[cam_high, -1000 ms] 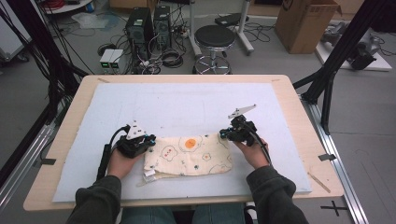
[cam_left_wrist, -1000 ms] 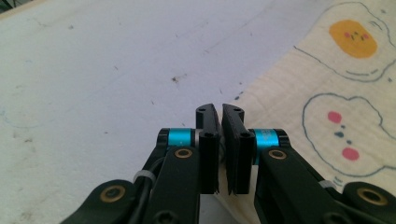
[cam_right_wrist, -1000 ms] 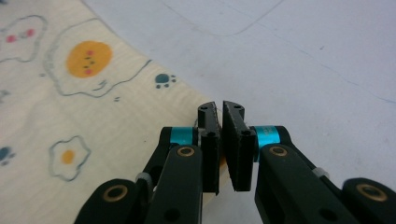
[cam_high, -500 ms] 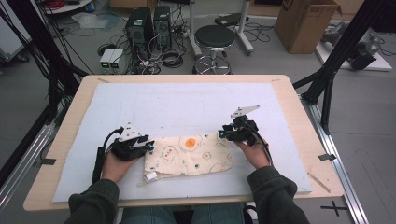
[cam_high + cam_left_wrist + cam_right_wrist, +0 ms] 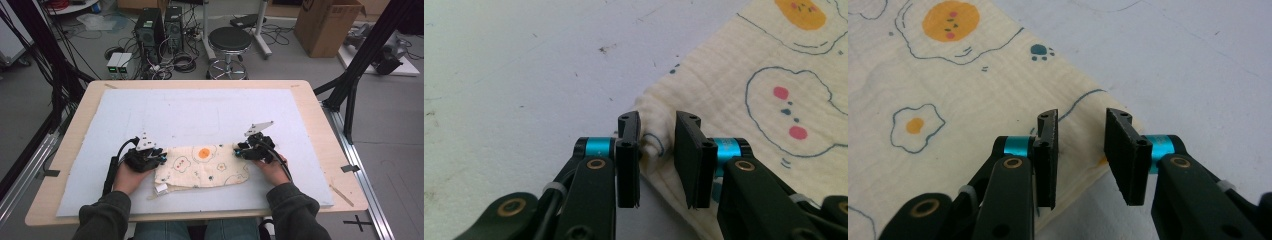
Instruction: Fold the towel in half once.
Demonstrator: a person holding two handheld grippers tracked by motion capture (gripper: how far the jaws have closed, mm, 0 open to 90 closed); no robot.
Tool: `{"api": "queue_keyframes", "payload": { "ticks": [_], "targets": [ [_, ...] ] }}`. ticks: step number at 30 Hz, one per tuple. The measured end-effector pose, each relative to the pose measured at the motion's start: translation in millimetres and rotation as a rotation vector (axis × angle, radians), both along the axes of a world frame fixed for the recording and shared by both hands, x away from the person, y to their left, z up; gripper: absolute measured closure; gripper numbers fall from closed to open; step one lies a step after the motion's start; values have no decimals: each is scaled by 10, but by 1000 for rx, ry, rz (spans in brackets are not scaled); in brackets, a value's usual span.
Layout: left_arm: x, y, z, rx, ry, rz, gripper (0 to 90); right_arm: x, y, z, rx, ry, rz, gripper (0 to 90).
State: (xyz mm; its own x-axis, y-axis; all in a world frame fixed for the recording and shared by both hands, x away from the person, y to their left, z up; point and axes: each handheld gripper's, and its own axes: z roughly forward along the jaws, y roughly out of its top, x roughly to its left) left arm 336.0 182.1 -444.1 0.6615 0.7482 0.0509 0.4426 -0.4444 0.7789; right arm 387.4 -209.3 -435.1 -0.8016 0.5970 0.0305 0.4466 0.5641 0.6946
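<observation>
Starting with the table (image 5: pixel 310 100), a wooden top under a pale blue mat (image 5: pixel 210 115), and near the person's edge of that mat lies the cloth (image 5: pixel 202 165). It's cream, printed with fried eggs, folded into a strip whose long axis runs left to right across the table, the ends pointing at the two hands. One big orange yolk (image 5: pixel 203 153) sits by its far edge, about midway along. A small white tag (image 5: pixel 161 188) pokes out at the cloth's near left corner.

Now to the cloth's left end: the left hand (image 5: pixel 126 176) brings the left tool (image 5: pixel 161 157) right up against it. In the left gripper view that tool (image 5: pixel 657 145) has its jaws spread, and the cloth's rumpled corner (image 5: pixel 653 125) sits in the gap between them, touching the left jaw, not yet squeezed.

Over at the cloth's right end, the right hand (image 5: pixel 272 170) holds the right tool (image 5: pixel 238 151) at the far right corner. In the right gripper view the right tool (image 5: pixel 1080 145) is also spread wide, straddling the cloth's edge (image 5: pixel 1083 115), one jaw over the fabric, the other just at the corner beside bare mat.
</observation>
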Motion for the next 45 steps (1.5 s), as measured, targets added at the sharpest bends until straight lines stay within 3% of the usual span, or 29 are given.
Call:
{"api": "queue_keyframes", "payload": {
  "ticks": [3, 9, 11, 14, 24, 26, 34, 45],
  "targets": [
    [1, 6, 4, -1, 7, -1, 712, -21, -6, -9, 2, -4, 3, 647],
    [-17, 43, 33, -38, 20, -17, 638, -81, -46, 16, 62, 1, 5, 563],
    [-67, 65, 79, -87, 32, -35, 604, -104, -69, 44, 81, 3, 9, 530],
    [-130, 91, 108, -107, 29, -50, 550, -147, -110, 90, 129, 5, 10, 482],
    [-332, 258, 206, -184, 21, -55, 427, -303, -198, 174, 199, -6, 1, 347],
    [-369, 278, 220, -204, 25, -57, 411, -341, -218, 194, 207, -19, 0, 325],
    [-431, 315, 266, -218, -5, -64, 381, -452, -257, 207, 201, -33, -15, 269],
    [-425, 320, 261, -227, -15, -53, 383, -459, -196, 180, 194, -33, -4, 240]
  ]
}}
